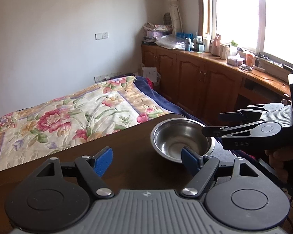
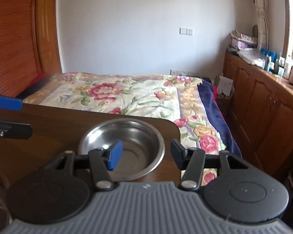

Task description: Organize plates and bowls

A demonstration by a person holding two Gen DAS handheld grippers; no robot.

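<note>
Left gripper [image 1: 146,160]: jaws wide, holding nothing; its right jaw hangs over the near rim of the steel bowl [image 1: 180,140]. The bowl sits upright at the rounded corner of the dark wooden bench [image 1: 117,146], bed [image 1: 68,113] beyond. Right gripper [image 2: 146,154]: jaws wide, empty, straddling the bowl's near right rim. Legible on its body in the left view: "DAS".

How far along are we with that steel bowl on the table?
Nothing looks done yet: the steel bowl sits alone near the corner of the table, with no stack or plates in view. In hand: nothing. Both the left claw and the right claw are open around the bowl. Left: grip it and move it.
</note>
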